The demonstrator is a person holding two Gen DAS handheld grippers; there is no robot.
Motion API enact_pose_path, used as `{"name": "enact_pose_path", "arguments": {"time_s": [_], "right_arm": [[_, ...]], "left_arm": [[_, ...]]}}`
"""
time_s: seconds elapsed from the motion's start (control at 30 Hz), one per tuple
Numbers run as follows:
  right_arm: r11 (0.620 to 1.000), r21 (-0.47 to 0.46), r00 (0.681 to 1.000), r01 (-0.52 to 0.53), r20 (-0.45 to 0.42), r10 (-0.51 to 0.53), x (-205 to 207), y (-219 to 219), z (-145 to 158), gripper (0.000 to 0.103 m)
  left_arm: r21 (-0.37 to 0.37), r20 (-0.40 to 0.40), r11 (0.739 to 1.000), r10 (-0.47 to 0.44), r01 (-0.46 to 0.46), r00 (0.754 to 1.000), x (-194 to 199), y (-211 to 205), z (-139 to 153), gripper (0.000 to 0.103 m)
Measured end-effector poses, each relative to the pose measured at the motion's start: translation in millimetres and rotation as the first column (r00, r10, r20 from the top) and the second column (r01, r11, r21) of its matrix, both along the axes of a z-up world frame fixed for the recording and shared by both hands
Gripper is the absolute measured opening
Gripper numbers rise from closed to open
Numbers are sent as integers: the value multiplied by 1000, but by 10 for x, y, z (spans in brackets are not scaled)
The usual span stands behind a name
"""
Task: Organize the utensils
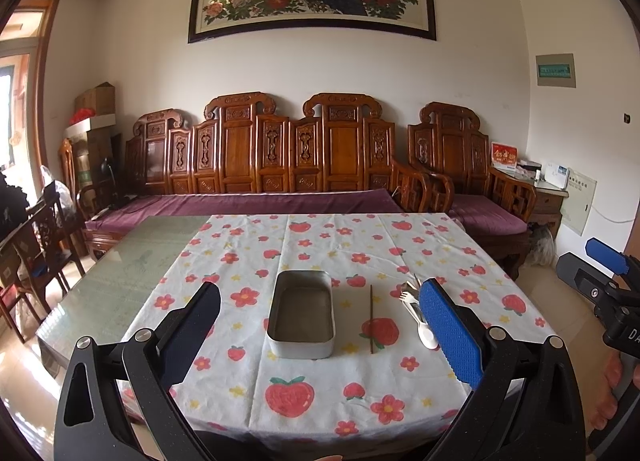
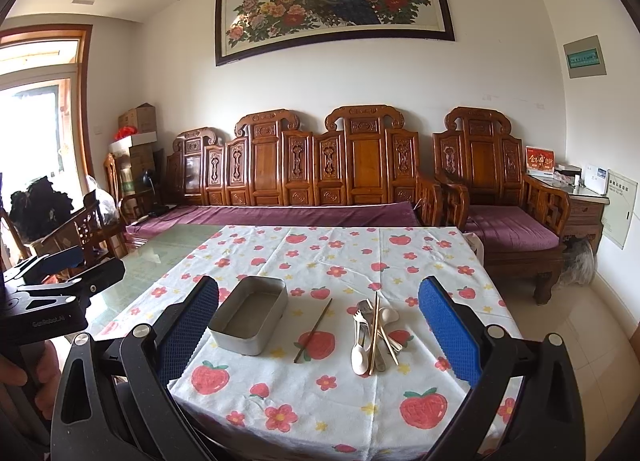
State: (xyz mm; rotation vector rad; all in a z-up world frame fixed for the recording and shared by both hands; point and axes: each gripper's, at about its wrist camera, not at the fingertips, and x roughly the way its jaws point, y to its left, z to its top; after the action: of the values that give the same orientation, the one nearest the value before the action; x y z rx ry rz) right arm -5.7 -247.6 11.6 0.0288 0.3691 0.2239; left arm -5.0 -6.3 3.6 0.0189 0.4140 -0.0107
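Note:
An empty grey metal tin [image 1: 302, 315] [image 2: 250, 315] sits on the strawberry-print cloth. A single dark chopstick [image 1: 371, 319] [image 2: 313, 330] lies just right of it. Farther right lies a heap of utensils [image 2: 374, 331] [image 1: 416, 311]: white spoons, a fork, pale chopsticks. My left gripper [image 1: 320, 325] hangs open above the near table edge, the tin between its fingers' line of sight. My right gripper [image 2: 318, 325] is open too, held in front of the chopstick and the heap. Neither holds anything.
The table [image 1: 132, 273] has bare green glass on its left part. A carved wooden sofa [image 1: 280, 165] with purple cushions stands behind it, chairs [image 1: 40, 237] at the left. The other gripper shows at each view's edge, held by a hand [image 2: 16, 377].

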Motion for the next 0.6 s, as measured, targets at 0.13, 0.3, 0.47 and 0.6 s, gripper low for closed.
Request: {"name": "enact_pose_path", "arguments": {"time_s": [0.13, 0.3, 0.47, 0.6], "right_arm": [[1000, 0, 1000, 0, 0, 0, 5, -13, -3, 101], [1000, 0, 1000, -1, 0, 1, -1, -3, 0, 101], [1000, 1, 1000, -4, 0, 4, -12, 0, 43, 101], [1000, 1, 1000, -4, 0, 4, -13, 1, 38, 101]], "left_arm": [[-3, 2, 1000, 0, 0, 1000, 3, 13, -3, 97], [-4, 1, 1000, 0, 0, 1000, 0, 13, 1, 97], [-4, 1, 1000, 0, 0, 1000, 3, 21, 0, 97], [-4, 1, 1000, -1, 1, 1000, -19, -8, 20, 97]]}}
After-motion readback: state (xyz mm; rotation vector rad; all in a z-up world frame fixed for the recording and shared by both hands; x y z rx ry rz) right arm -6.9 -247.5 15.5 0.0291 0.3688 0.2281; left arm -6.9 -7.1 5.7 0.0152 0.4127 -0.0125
